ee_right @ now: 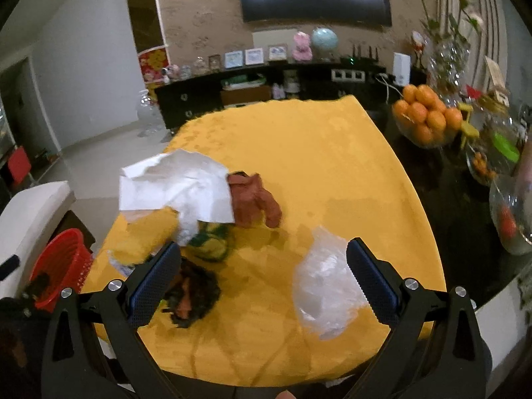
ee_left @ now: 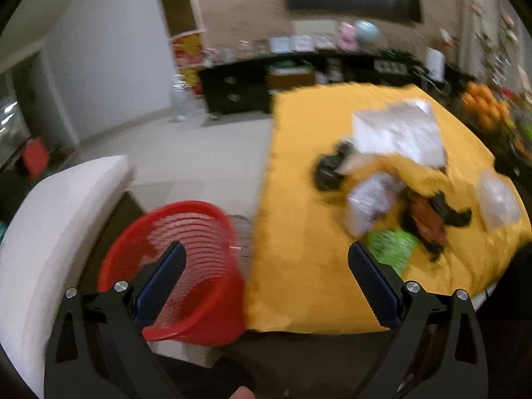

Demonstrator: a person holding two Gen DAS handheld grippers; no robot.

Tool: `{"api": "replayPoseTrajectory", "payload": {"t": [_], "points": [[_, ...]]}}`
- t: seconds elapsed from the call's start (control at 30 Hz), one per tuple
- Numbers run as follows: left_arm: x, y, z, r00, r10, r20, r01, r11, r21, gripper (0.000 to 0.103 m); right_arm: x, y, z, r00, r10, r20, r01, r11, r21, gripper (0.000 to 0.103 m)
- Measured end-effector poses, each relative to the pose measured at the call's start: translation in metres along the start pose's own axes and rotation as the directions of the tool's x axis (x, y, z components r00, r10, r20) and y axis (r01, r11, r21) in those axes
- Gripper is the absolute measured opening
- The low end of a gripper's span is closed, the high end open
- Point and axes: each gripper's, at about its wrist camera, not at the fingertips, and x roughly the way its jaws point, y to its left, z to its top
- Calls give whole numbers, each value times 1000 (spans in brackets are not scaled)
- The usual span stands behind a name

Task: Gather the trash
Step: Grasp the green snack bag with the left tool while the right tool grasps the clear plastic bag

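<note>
Trash lies on a yellow tablecloth [ee_right: 332, 153]: a crumpled white paper [ee_right: 179, 188], a brown wrapper [ee_right: 256, 201], a green-yellow wrapper [ee_right: 211, 242], a dark wrapper with orange [ee_right: 191, 294] and a clear plastic bag [ee_right: 324, 286]. My right gripper [ee_right: 264, 266] is open above the table's near edge, its right finger beside the clear bag. My left gripper [ee_left: 266, 267] is open and empty, over the table's left edge beside a red slotted basket [ee_left: 186, 266]. The left wrist view is blurred; it shows the white paper [ee_left: 399, 133] and clear bag [ee_left: 497, 199].
A white chair [ee_left: 50, 232] stands left of the red basket [ee_right: 61, 266]. A bowl of oranges [ee_right: 425, 116] and glassware [ee_right: 512, 219] stand on the dark surface to the right. A black cabinet [ee_right: 232, 93] stands by the far wall under a TV.
</note>
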Motion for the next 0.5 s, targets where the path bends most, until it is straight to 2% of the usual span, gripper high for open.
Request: {"api": "replayPoseTrajectory", "payload": {"t": [0.1,0.27,0.5], "points": [[19,-22,0,994,-100,-50,102,994,44,94,4,-7,-1,1000,-4,-12,4,1000,13,96],[56,-48,2,977,-172,-129,182,980,74,94,13,-20,-3,999,-18,-31,19,999,41,96],[73,-60,5,953,-241,-181,255,965,58,94,20,-36,-3,998,-33,-51,36,996,76,96]]}}
